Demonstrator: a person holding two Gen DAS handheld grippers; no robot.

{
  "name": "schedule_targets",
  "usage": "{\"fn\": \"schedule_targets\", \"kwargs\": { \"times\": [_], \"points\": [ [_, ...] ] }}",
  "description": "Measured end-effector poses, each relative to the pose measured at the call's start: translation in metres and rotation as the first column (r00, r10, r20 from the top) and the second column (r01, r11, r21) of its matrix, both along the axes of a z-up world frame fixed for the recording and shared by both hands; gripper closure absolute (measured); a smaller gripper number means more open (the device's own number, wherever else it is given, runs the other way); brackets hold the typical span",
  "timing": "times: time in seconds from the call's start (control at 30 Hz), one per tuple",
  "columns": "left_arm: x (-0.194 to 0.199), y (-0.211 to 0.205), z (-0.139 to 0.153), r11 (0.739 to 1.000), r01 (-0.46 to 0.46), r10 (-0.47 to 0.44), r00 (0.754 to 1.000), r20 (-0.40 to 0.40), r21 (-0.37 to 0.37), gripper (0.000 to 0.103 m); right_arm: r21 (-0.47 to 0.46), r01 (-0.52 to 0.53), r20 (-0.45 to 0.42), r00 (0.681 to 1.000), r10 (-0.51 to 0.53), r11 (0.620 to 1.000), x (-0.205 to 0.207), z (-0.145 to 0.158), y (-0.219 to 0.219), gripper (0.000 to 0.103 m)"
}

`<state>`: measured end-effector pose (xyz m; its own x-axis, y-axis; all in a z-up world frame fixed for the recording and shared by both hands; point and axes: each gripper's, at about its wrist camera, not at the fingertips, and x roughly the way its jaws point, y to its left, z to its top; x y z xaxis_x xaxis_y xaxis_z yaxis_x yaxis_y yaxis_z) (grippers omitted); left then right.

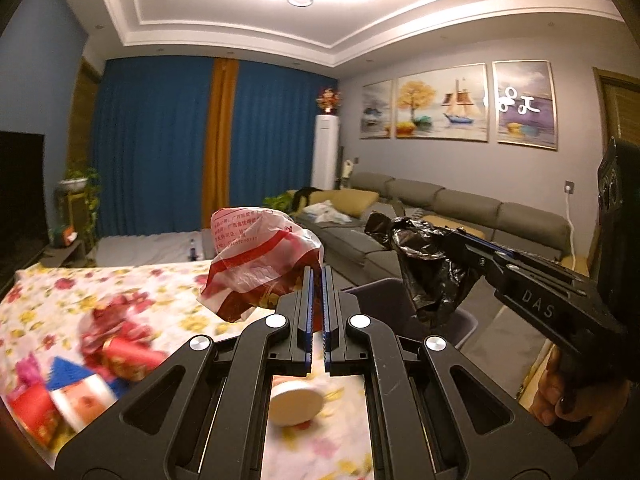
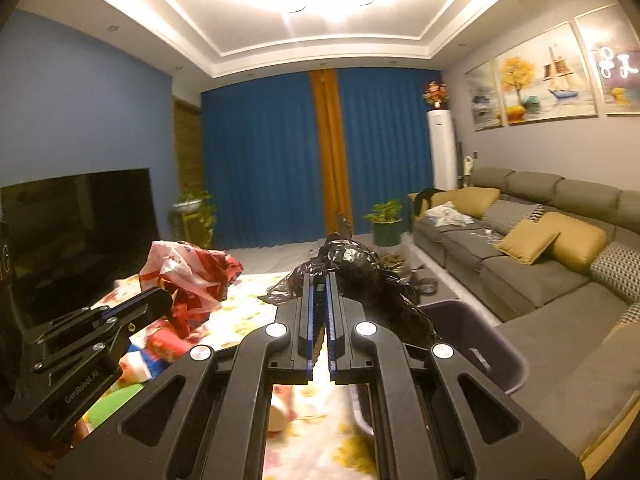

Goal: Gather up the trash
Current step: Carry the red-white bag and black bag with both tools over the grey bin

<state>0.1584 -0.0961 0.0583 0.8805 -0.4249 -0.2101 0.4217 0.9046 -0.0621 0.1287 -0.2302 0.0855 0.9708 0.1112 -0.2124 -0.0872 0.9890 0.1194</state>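
The left tool [image 1: 317,276] is clenched on a red-and-white bag [image 1: 256,256], lifted above the table [image 1: 48,292]; the right tool [image 2: 319,284] is clenched on a black bag [image 2: 352,264], held up just right of it. To do this well, keep both grips firm and carry the bags over the purple bin [image 2: 480,344] at the table's right edge before releasing, low enough that they drop inside. More red wrappers [image 1: 116,340] lie near left on the floral cloth. Beyond are blue curtains [image 2: 264,160], a grey sofa [image 2: 540,272] at right and a TV [image 2: 76,216] at left.
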Motion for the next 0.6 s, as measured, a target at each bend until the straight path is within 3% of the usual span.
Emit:
{"fn": "schedule_targets", "kwargs": {
  "times": [0.33, 0.6],
  "points": [
    [0.029, -0.067, -0.006, 0.994, 0.112, -0.112, 0.994, 0.002, 0.01, 0.1, 0.035, 0.086, 0.0, 0.996, -0.086, 0.996, 0.009, -0.01, -0.053, 0.097],
    [0.057, -0.096, -0.019, 0.989, 0.149, -0.148, 0.989, -0.028, 0.016, 0.1, 0.052, 0.121, -0.001, 0.993, -0.121, 0.991, 0.026, -0.016, -0.07, 0.097]
  ]
}}
